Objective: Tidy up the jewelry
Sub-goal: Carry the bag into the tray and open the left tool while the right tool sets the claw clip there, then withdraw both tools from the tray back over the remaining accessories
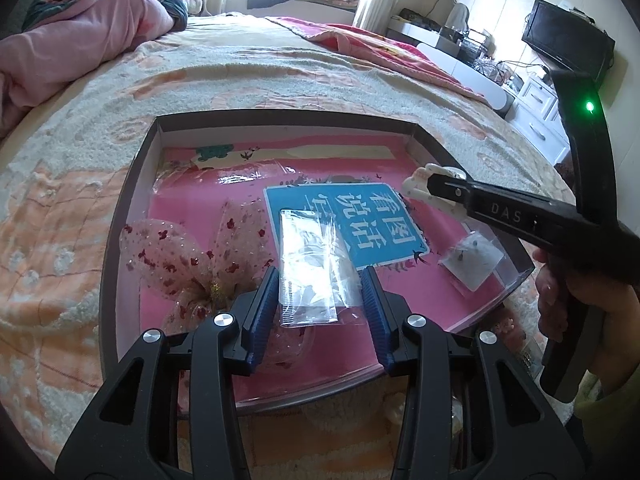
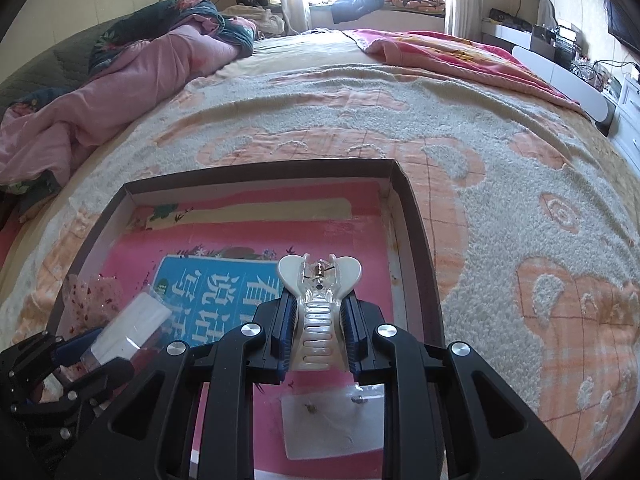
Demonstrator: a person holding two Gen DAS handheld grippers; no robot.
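A shallow dark-rimmed box (image 1: 132, 184) with a pink printed floor lies on the bed. My left gripper (image 1: 320, 300) hangs over its near part, jaws apart on either side of a clear plastic packet (image 1: 308, 268); I cannot tell whether it touches the packet. A sheer bow with red spots (image 1: 180, 256) lies to its left. My right gripper (image 2: 318, 340) is shut on a white hair claw clip (image 2: 320, 280) above the box's right side; it also shows in the left wrist view (image 1: 424, 184). A small bag with earrings (image 2: 332, 424) lies under it.
The box rim (image 2: 416, 216) sits on a beige and orange towel blanket (image 2: 500, 184). Pink bedding (image 2: 120, 80) is piled at the far left. A white dresser and a TV (image 1: 568, 40) stand to the right of the bed.
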